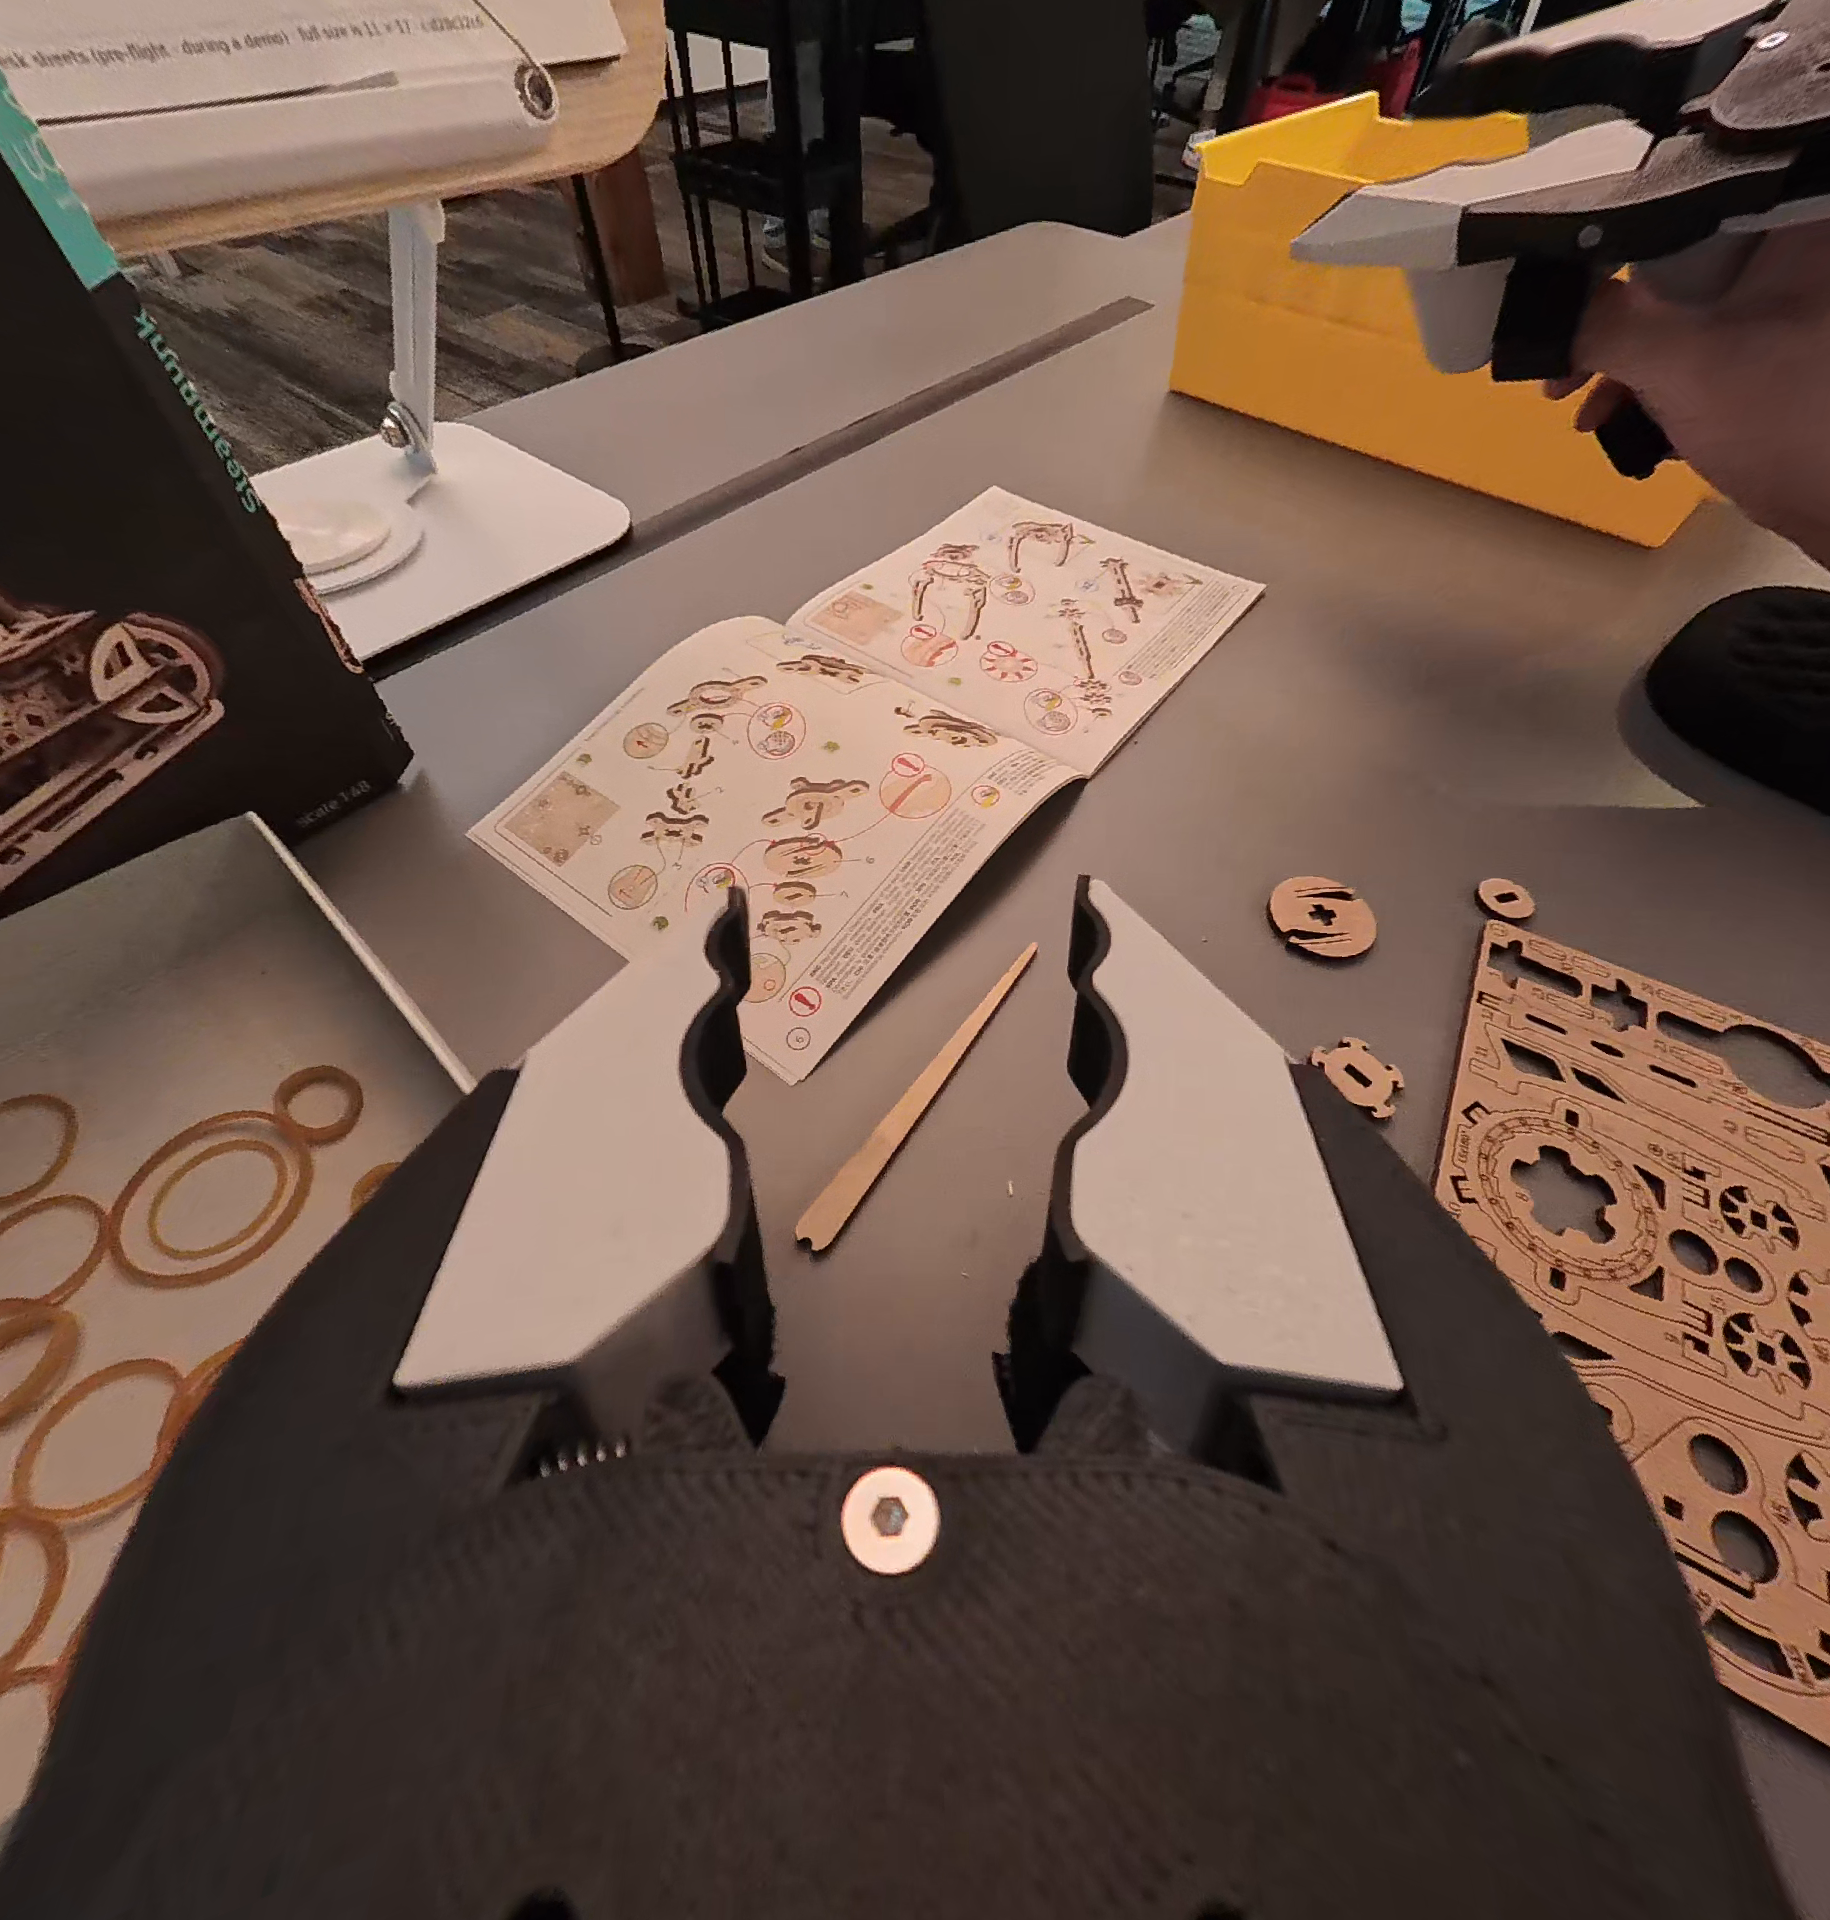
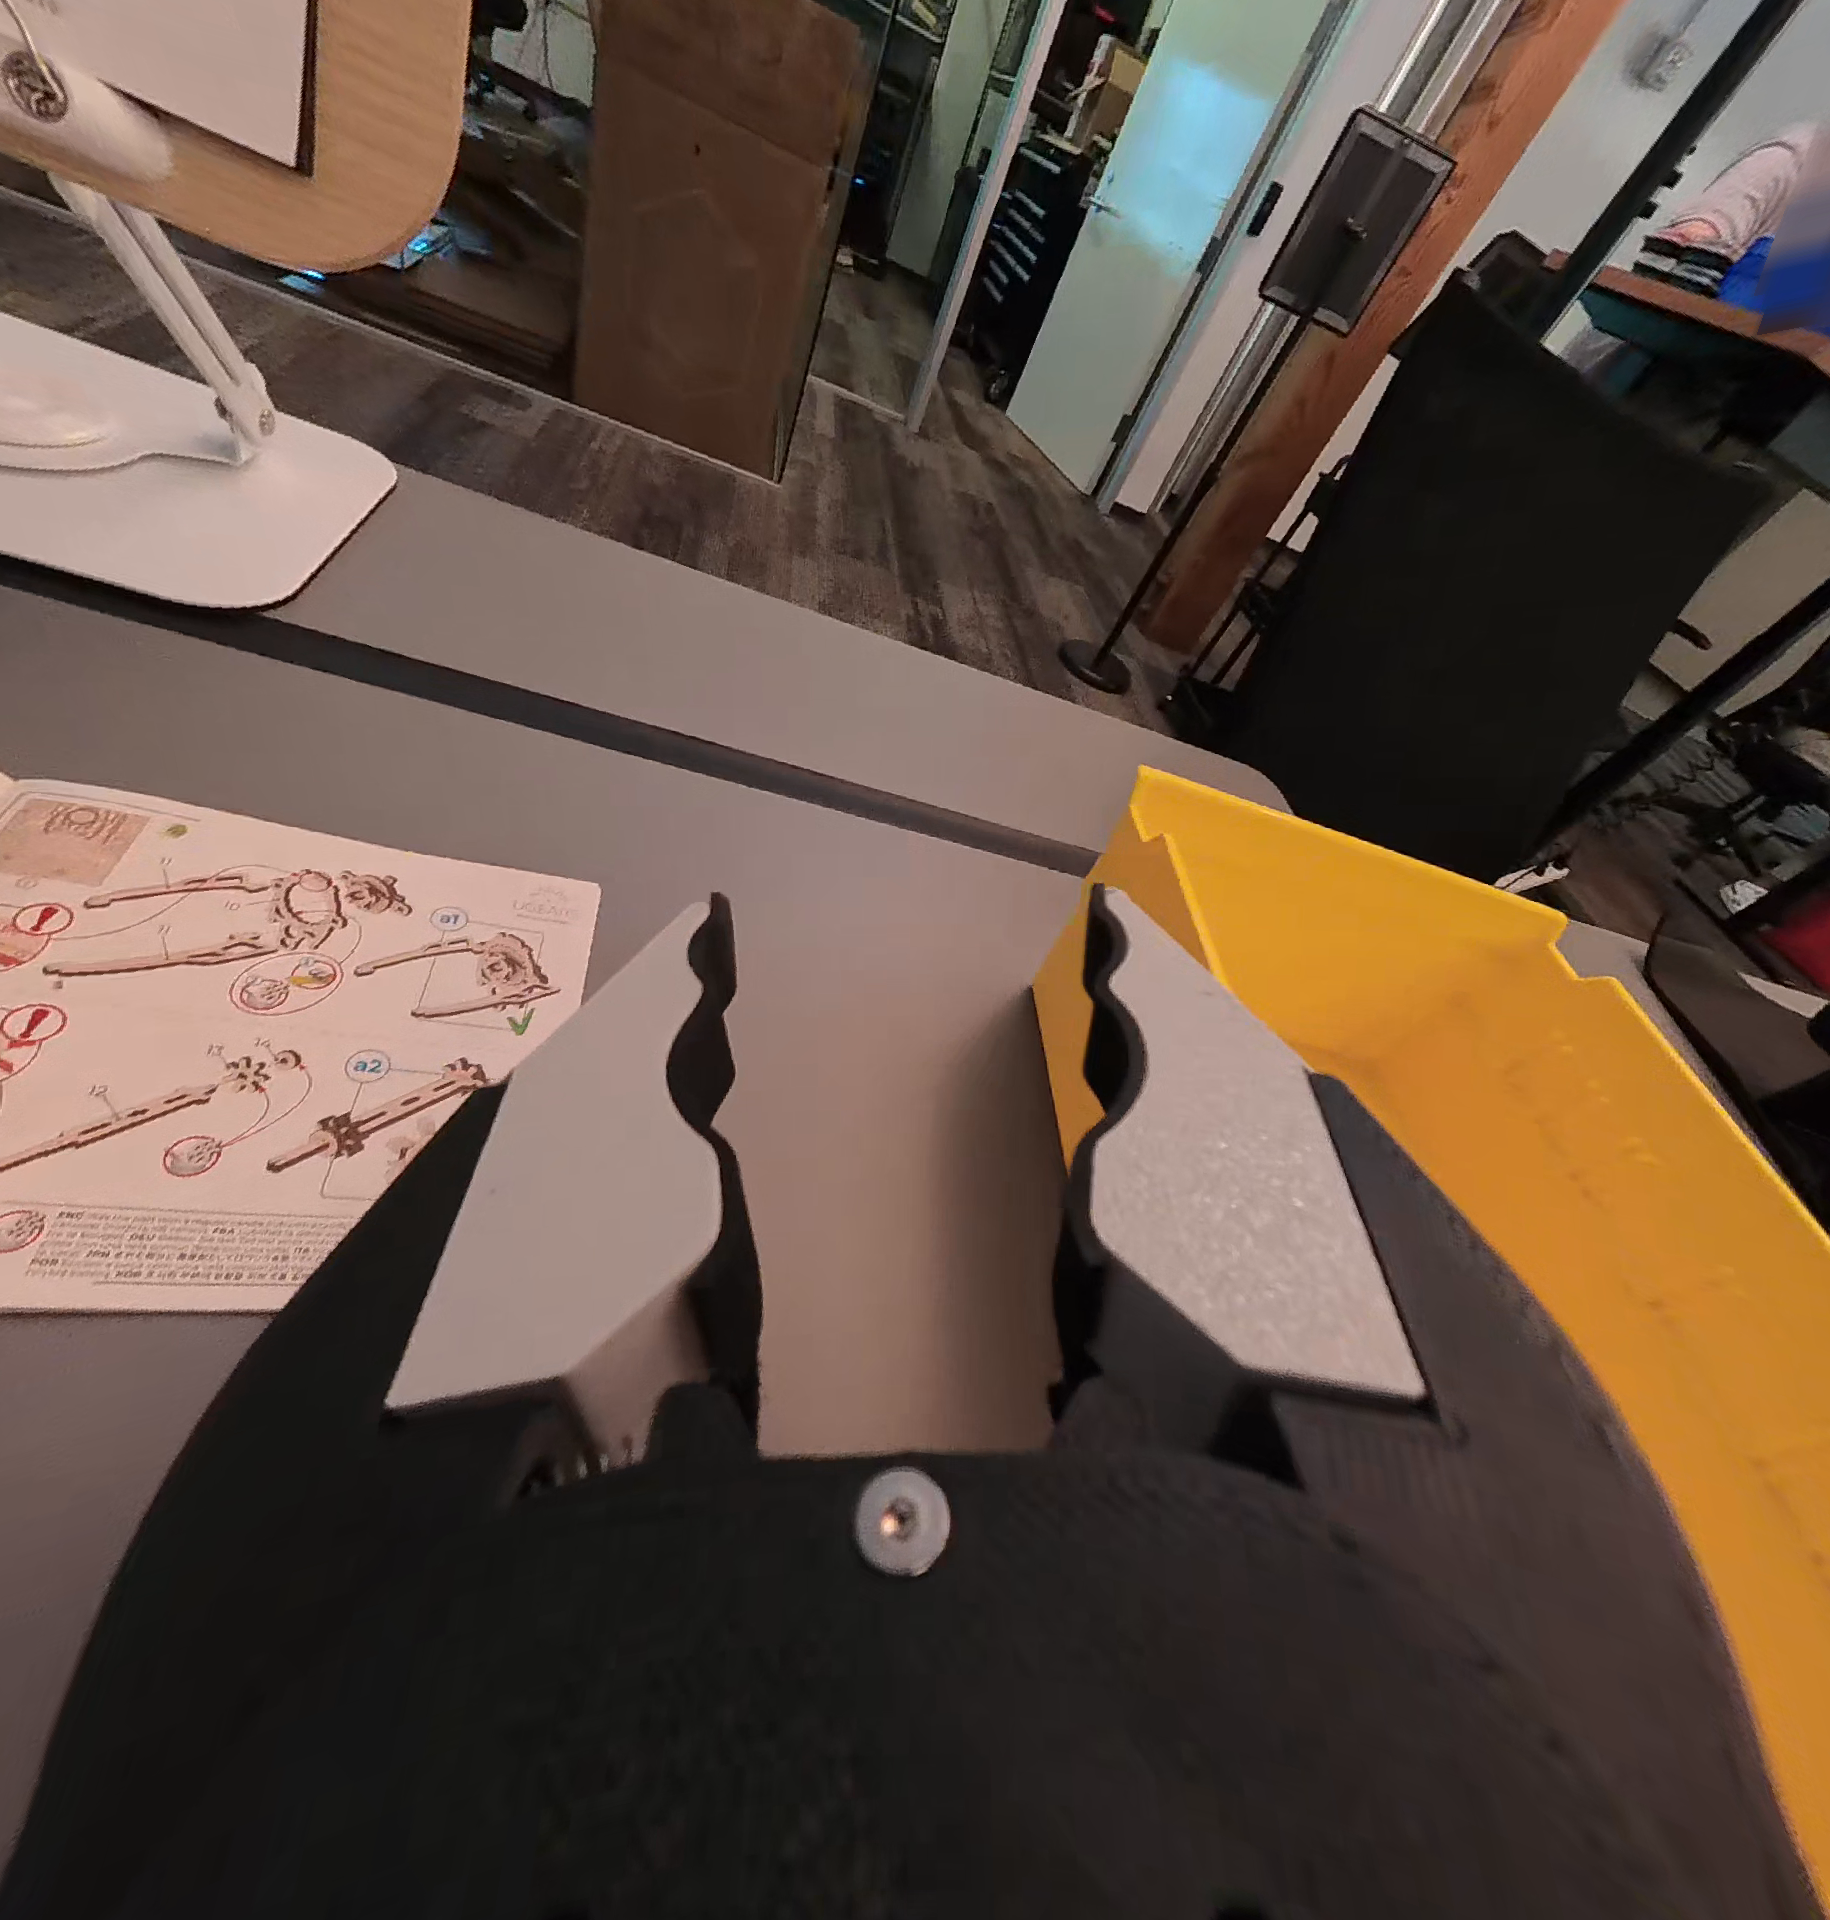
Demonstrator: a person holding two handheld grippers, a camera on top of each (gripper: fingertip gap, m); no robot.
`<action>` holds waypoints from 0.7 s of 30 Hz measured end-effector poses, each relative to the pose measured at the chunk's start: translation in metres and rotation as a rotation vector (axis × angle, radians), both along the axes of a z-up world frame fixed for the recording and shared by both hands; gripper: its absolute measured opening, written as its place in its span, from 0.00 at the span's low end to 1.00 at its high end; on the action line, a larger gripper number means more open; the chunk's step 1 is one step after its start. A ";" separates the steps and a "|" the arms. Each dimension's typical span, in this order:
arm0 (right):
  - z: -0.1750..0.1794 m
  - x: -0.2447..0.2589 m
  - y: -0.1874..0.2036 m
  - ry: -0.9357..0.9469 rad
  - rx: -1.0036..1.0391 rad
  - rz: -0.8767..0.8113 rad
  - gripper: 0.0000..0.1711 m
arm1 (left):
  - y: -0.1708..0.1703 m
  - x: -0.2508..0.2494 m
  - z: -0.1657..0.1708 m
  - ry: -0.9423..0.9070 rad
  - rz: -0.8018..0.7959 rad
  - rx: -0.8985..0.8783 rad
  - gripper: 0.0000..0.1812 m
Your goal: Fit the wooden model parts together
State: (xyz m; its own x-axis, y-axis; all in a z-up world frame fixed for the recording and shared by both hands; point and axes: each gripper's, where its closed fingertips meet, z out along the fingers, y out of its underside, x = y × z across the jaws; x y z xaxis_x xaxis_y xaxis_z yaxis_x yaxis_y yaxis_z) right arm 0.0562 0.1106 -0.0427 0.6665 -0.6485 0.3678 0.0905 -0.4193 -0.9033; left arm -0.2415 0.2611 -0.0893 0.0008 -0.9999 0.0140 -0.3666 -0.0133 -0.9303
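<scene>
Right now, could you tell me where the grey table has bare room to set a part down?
Bare grey table lies between the open instruction booklet and yellow plastic bin. It is crowded around the laser-cut wooden sheet, its small loose wooden pieces and the tan rubber bands.

Grey worktop [image 2: 599,665] w/ a dark groove running across it, rounded corner at far right. Beyond the edge: grey patterned carpet floor [image 2: 890,520]. Tall brown cardboard panel [image 2: 703,229] stands upright on the carpet, next to a glass partition w/ metal frame. Pale door [image 2: 1171,239] behind, lit bluish-white. Slanted wooden post [image 2: 1347,343] at right; dark flat panel on a thin black floor stand [image 2: 1347,208] in front of it. Big black box-like unit [image 2: 1493,582] right of that. Far right: another desk w/ brown top [image 2: 1721,332]. Black metal chair or table legs [image 1: 745,156] in the left wrist view. Indoor light, warm and dim.
</scene>
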 end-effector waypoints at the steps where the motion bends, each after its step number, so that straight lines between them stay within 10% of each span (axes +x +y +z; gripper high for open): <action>1: 0.000 0.001 0.000 0.002 0.002 -0.005 0.41 | 0.000 0.000 -0.001 0.002 0.000 -0.002 0.34; 21: -0.009 -0.009 0.010 0.018 -0.017 0.036 0.42 | 0.009 0.001 -0.002 0.035 0.082 -0.028 0.36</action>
State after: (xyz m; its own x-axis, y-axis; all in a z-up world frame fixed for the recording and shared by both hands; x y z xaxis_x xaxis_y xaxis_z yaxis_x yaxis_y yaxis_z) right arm 0.0474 0.1207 -0.0513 0.6955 -0.6177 0.3669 0.0900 -0.4318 -0.8975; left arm -0.2409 0.2697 -0.0912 0.0832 -0.9957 0.0403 -0.3954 -0.0701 -0.9158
